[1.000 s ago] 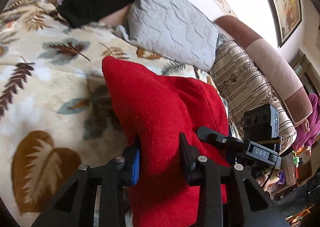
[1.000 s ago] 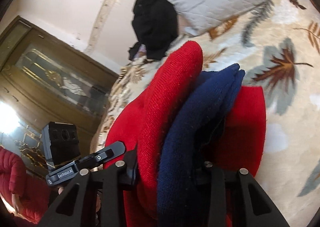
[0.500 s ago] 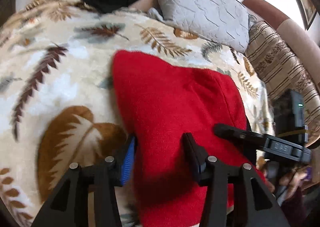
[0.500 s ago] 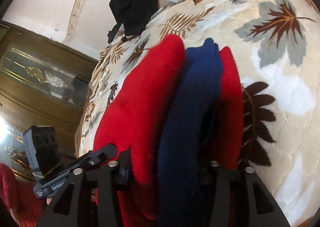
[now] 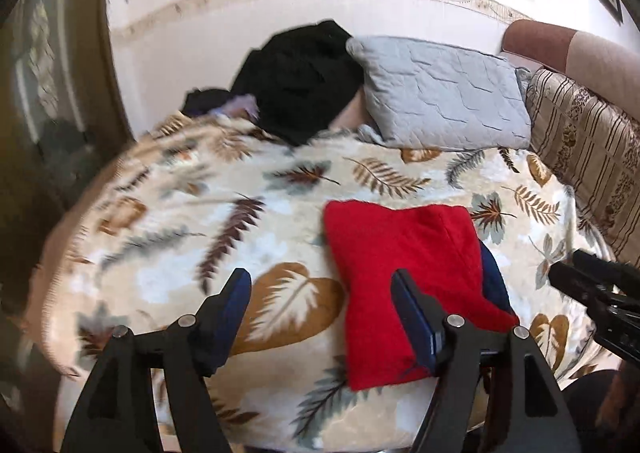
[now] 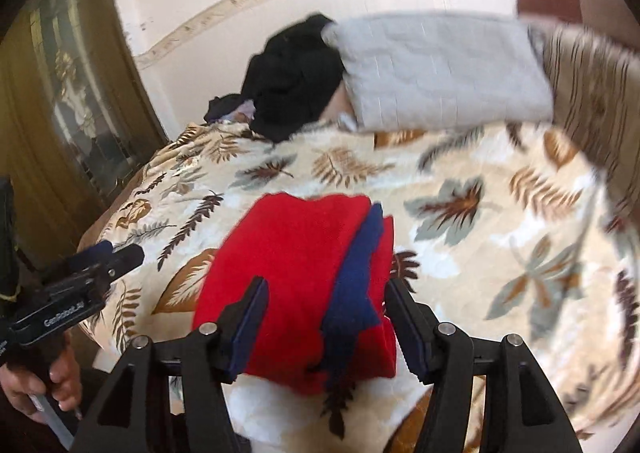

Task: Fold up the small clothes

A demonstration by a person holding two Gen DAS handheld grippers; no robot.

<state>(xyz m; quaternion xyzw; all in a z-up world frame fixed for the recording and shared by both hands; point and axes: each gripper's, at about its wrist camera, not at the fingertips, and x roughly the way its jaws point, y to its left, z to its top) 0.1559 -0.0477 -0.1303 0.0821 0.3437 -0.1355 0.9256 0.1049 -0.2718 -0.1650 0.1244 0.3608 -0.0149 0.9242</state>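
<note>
A folded red garment (image 5: 404, 273) with a navy blue layer (image 5: 494, 285) showing at its right side lies flat on the leaf-patterned blanket (image 5: 240, 221). My left gripper (image 5: 320, 309) is open, pulled back to the garment's near left side, holding nothing. In the right wrist view the same red garment (image 6: 296, 273) with its blue band (image 6: 356, 285) lies just ahead of my right gripper (image 6: 324, 317), which is open with its jaws either side of the garment's near edge. The left gripper (image 6: 100, 257) shows at the left there.
A grey quilted pillow (image 5: 440, 93) and a heap of black clothing (image 5: 300, 77) lie at the back of the bed by the wall. A striped cushion (image 5: 588, 157) stands at the right. A wooden cabinet (image 6: 60, 101) stands left of the bed.
Both grippers were shut on the folded garment and held it up. It now lies flat on the blanket; both grippers have opened and drawn back.
</note>
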